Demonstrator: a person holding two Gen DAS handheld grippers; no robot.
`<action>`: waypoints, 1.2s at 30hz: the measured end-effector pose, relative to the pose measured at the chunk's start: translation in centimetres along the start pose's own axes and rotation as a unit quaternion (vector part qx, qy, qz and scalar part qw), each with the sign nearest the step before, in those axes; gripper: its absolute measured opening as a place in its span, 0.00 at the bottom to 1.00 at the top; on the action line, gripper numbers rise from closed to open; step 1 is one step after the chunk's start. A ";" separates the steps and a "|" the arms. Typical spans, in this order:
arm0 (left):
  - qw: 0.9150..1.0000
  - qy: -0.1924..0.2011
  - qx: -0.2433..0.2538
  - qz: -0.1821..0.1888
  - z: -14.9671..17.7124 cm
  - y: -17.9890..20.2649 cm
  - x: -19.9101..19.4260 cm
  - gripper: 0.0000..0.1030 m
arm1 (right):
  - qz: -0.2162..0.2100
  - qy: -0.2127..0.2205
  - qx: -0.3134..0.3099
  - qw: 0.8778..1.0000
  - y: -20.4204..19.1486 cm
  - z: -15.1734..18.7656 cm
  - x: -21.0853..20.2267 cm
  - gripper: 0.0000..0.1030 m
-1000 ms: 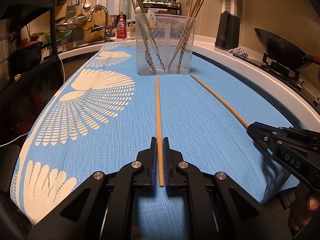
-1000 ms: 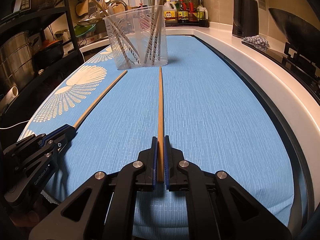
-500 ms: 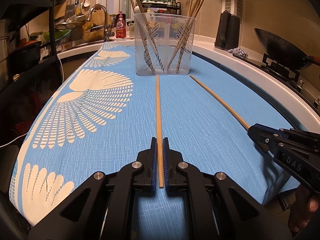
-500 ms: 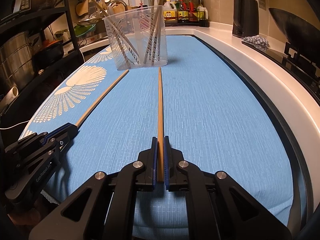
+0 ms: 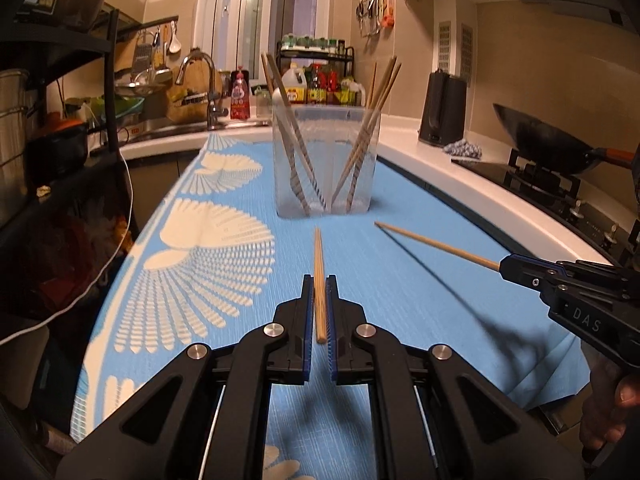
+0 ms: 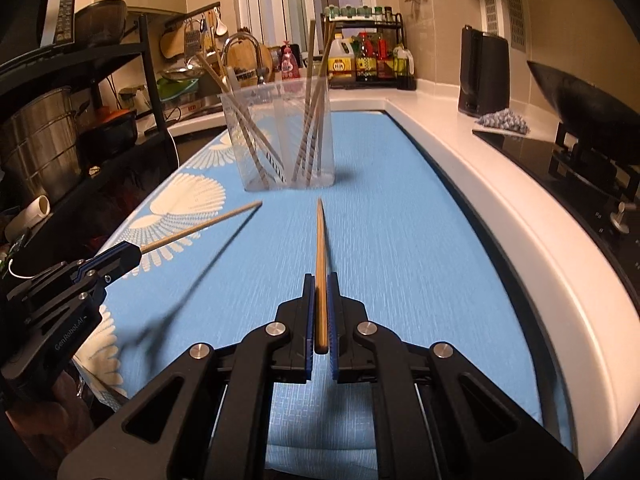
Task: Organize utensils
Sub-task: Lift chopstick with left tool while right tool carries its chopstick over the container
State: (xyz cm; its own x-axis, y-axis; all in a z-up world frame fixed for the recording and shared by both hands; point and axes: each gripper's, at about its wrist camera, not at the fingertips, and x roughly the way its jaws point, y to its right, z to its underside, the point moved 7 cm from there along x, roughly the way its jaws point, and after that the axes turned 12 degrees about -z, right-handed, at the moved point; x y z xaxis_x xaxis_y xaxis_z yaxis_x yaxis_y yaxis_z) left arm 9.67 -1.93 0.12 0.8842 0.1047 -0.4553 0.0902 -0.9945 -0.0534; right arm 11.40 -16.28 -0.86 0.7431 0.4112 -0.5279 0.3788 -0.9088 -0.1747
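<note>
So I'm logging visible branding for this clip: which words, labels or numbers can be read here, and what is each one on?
"DAS": black body of the right gripper, seen from the left wrist.
"GenRobot.AI": black body of the left gripper, seen from the right wrist.
Yellow label on the large clear oil jug: bold letters, too blurred to read.
Sauce bottle labels on the black wire rack: too small.

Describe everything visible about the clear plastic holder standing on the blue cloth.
The clear plastic holder is a tall, see-through tub with a roughly square shape and an open top. It stands upright on the blue cloth, just ahead of both held chopsticks. An inner wall seems to split it into two compartments. Wooden chopsticks with banded lower ends lean inside, one bunch tilted left, one right, their tops rising above the rim. Nothing else touches it.
</note>
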 end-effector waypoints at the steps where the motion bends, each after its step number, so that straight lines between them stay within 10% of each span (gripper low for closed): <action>1: 1.000 0.005 0.000 0.000 -0.4 -0.1 -0.2 0.06 | 0.000 0.005 -0.003 1.000 -0.1 -0.5 -0.3 0.06; 18: 0.998 0.053 -0.026 0.020 -11.1 -1.7 -1.3 0.06 | -0.029 0.075 -0.040 0.996 -2.1 -12.3 -4.2 0.06; 36: 0.999 -0.033 -0.031 0.026 -16.3 -1.3 1.3 0.06 | -0.050 0.063 -0.065 0.995 -4.7 -20.7 -4.0 0.06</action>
State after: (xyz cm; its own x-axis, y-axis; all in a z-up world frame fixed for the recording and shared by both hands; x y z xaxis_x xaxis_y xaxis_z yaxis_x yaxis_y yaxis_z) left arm 18.21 -0.63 14.08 0.8566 0.0518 -0.5134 0.0756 -0.9968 0.0255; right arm 18.11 -12.15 19.28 0.7577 0.5124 -0.4042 0.5165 -0.8494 -0.1085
